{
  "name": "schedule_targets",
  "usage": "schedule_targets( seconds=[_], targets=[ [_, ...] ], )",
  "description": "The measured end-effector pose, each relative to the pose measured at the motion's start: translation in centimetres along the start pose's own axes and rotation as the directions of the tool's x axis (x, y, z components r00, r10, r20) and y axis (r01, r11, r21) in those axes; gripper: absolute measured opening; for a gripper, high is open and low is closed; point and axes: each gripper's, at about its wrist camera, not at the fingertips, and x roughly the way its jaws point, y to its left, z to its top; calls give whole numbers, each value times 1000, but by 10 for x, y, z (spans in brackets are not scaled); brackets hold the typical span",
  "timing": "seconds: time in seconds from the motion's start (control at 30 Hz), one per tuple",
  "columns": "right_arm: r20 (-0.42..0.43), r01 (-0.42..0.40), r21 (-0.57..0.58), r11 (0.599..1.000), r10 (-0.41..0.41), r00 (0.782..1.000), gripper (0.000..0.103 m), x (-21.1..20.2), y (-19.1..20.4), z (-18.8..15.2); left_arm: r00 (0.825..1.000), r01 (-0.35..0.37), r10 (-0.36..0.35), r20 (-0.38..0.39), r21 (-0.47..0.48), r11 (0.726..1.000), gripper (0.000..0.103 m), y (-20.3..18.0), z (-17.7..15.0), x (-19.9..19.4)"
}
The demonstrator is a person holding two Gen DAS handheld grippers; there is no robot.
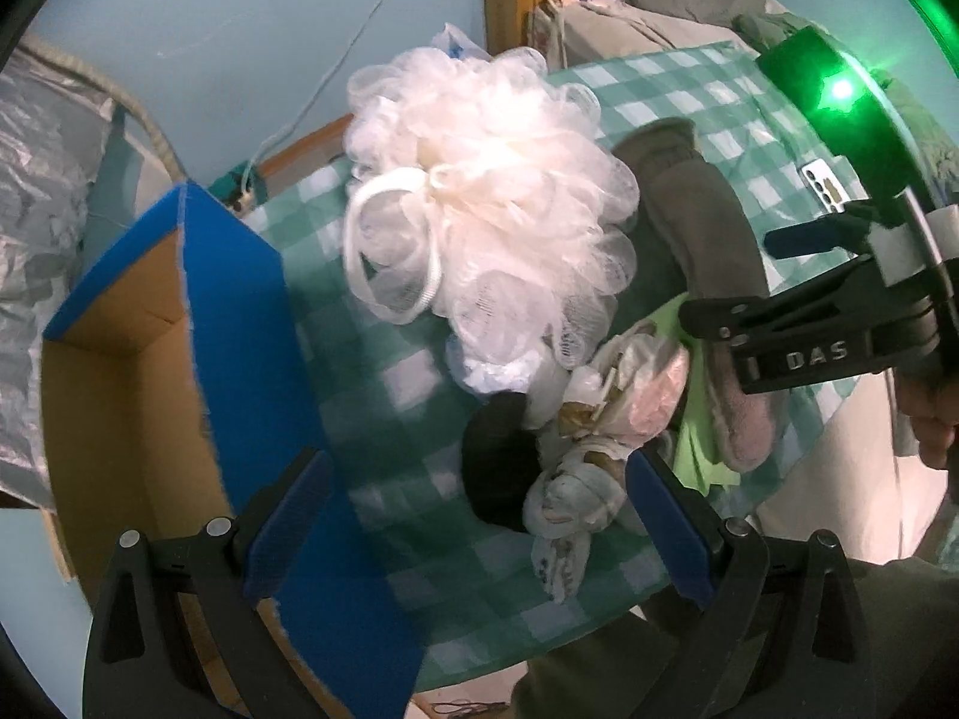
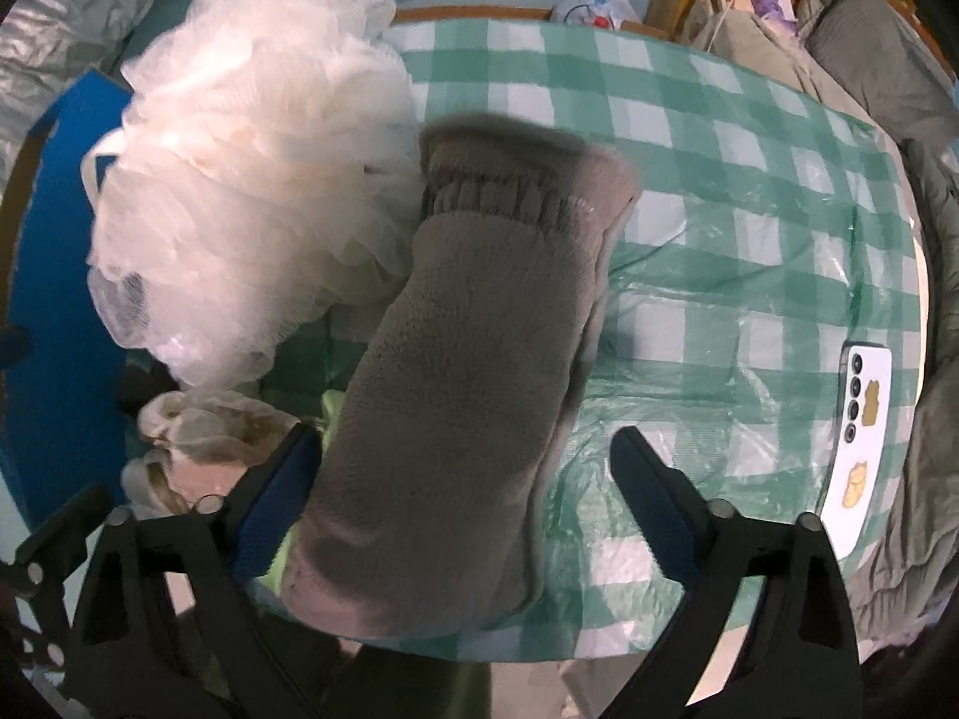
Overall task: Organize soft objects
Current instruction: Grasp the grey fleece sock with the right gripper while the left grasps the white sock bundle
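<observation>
**Soft pile at table's box-side edge, both grippers wide**

Table (image 2: pixel 689 138) has a green-and-white check cloth under clear plastic. Blue box (image 1: pixel 240 323) with bare cardboard inside stands open against one table edge.

Soft items:
- Loofah (image 1: pixel 485 198), white mesh with a cord loop, sits near the box-side edge, just beside the box. Also in the right view (image 2: pixel 252 162).
- Grey sock (image 2: pixel 455 371), fleecy, ribbed cuff pointing to the far edge, lies along the table with its toe at the near edge. It touches the loofah on one side. In the left view (image 1: pixel 701 221) it runs behind the right gripper's body.
- Bundle (image 1: pixel 593 419) of pale printed fabric or plastic, knotted, lies at the near edge next to a black item (image 1: pixel 497 455); can't tell what the black one is.
- Lime cloth (image 1: pixel 695 437) lies under the sock toe and the bundle.

Phone (image 2: pixel 857 449), white back with stickers, lies near the opposite table edge, well apart from the pile.

Left gripper (image 1: pixel 479 533): jaws wide, nothing held, above the bundle and black item at the near edge.
Right gripper (image 2: pixel 461 497): jaws wide, straddling the sock toe; left pad at the sock's side, contact unclear. Not clamped.
</observation>
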Motion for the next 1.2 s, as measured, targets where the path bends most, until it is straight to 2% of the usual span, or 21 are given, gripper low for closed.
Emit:
schedule_targets(
  seconds=[0.07,0.13,0.17,0.2,0.23,0.33,0.5,0.53,0.63,0.8,1.03,1.2],
  targets=[
    [-11,-6,-3,1000,6,1000,89,5,1,-1,999,38,-39,-26,-18,999,99,0,0,6],
    [-26,-5,-11,1000,4,1000,76,10,2,-2,996,79,-80,-35,-32,996,99,0,-1,10],
    [-30,0,-16,1000,-1,1000,73,11,2,-2,995,91,-92,-36,-37,995,99,-1,-1,12],
    [-27,3,-22,1000,-3,1000,67,11,3,-2,995,93,-94,-40,-39,995,99,-2,-1,14],
    [-20,-2,-27,1000,1,1000,56,11,4,-3,994,94,-96,-46,-39,995,99,-3,-1,16],
    [4,12,-49,999,-12,1000,45,2,6,-7,992,104,-106,-62,-31,994,99,-10,-1,22],
    [40,33,-48,998,-31,999,42,-15,1,-11,992,90,-89,-85,4,996,99,-23,3,35],
    [44,36,-47,998,-34,998,42,-17,0,-11,992,84,-83,-92,10,996,96,-25,4,39],
    [44,37,-44,998,-35,998,42,-27,-5,-17,989,72,-66,-135,34,997,75,-31,4,50],
    [49,24,-40,999,-22,999,40,-35,-9,-27,992,57,-49,-120,63,996,72,-35,6,56],
    [54,-11,-32,999,13,998,32,-32,-12,-29,992,98,-96,-81,30,995,43,-29,9,47],
    [66,-22,-37,999,25,998,28,-40,-6,-40,992,111,-111,-60,-3,994,37,-25,8,34]
  ],
)
